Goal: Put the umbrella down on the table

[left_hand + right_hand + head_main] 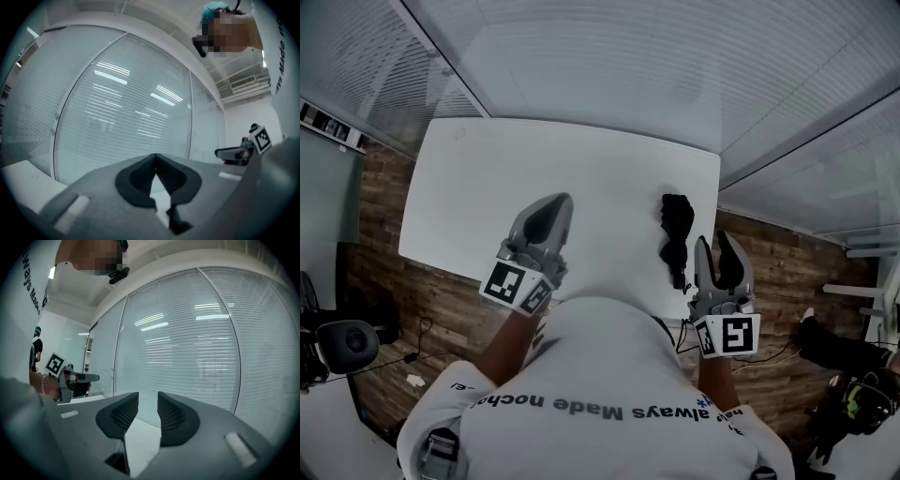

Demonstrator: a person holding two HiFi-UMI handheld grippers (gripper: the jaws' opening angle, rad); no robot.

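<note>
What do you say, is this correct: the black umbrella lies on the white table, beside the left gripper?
Not quite. The umbrella does lie on the table, but beside the right gripper, not the left gripper, which is further along the table's near edge. The head view shows this.

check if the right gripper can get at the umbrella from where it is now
Likely yes. The umbrella lies alone on the table, close beside the right gripper on its left, with nothing between them. The gripper is empty, its jaws a little apart.
</note>
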